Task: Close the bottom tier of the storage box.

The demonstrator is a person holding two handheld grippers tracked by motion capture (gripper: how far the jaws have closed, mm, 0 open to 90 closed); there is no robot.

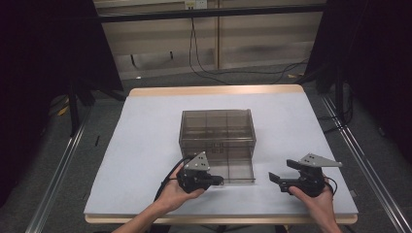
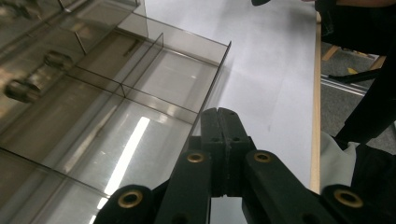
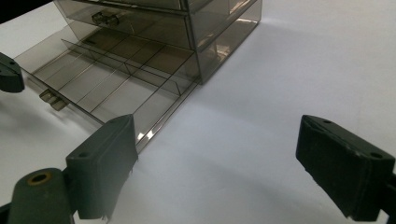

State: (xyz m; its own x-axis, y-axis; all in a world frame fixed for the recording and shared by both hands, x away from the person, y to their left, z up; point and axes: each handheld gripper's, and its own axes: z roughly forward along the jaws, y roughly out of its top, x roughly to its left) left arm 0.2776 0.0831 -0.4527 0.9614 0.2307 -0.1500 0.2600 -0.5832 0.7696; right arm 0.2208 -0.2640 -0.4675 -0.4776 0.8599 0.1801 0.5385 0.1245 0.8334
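Centrally, cabinet (image 1: 217,132) on counter (image 1: 145,145): bottom drawer (image 3: 112,88) out, its compartments bare. Left gripper (image 2: 226,122) jaws closed, empty; right gripper (image 3: 215,172) jaws wide, empty.

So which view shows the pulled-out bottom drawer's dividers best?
The right gripper view: the open drawer lies at a slant with its whole grid of dividers and its front handle visible. The left gripper view shows a close part of the drawer beside the shut left hand-held gripper. The high view shows it small.

Open white table surface (image 1: 301,141) right of the smoky drawer cabinet (image 1: 217,128), its pulled-out bottom drawer (image 3: 112,88) blocking the front.
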